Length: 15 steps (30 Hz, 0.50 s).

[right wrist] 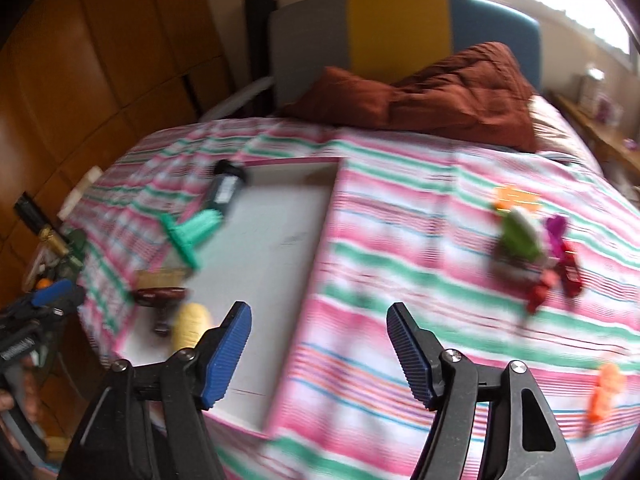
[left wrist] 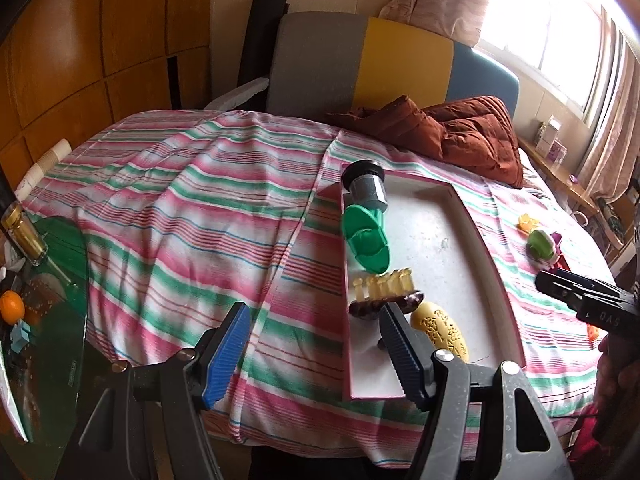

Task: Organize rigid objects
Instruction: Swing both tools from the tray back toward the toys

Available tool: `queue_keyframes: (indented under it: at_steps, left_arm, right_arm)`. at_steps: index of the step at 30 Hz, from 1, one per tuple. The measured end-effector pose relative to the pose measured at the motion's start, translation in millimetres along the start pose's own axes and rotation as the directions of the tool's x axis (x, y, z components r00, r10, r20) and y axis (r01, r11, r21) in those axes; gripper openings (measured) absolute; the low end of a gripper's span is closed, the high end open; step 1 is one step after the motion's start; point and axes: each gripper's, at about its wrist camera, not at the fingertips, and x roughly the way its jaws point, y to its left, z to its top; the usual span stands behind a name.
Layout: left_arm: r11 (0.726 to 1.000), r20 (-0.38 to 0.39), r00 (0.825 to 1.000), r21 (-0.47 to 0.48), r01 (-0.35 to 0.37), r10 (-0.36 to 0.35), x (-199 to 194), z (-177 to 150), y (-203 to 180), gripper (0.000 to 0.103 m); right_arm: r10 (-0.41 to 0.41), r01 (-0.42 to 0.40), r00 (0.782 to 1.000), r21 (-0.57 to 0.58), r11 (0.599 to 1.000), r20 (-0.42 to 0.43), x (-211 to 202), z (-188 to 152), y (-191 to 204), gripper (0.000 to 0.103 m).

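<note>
A: On a striped bedspread [left wrist: 180,200], four items line the left edge of a white tray [left wrist: 440,248]: a dark jar [left wrist: 366,188], a green piece [left wrist: 366,240], a brush [left wrist: 384,294] and a yellow piece [left wrist: 442,330].

B: And the rest?

A: A cluster of small toys [right wrist: 528,248] and an orange piece [right wrist: 606,394] lie on the bedspread, well apart from the tray. The left gripper [left wrist: 314,354] and right gripper [right wrist: 318,354] both gape, holding nothing.

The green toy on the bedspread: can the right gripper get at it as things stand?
Probably yes. The right gripper is open and empty, and only bare bedspread lies between it and the green toy; small toys crowd its far side.
</note>
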Motion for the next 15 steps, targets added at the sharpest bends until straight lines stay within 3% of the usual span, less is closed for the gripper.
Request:
queue_keyframes:
  at_steps: [10,15]
  left_arm:
    - [0.988,0.019,0.992,0.098,0.122,-0.124,-1.1,29.5,-52.4,0.068]
    - [0.962,-0.022,0.977,0.169,0.213,-0.212,5.7,43.1,-105.7,0.068]
  right_arm:
    - [-0.225,0.23,0.973,0.148,0.962,-0.05,-18.7,-20.6,-122.8,0.072]
    - [-0.27,0.271,0.962,0.254,0.929,-0.039,-27.8,-36.4,-170.5,0.072]
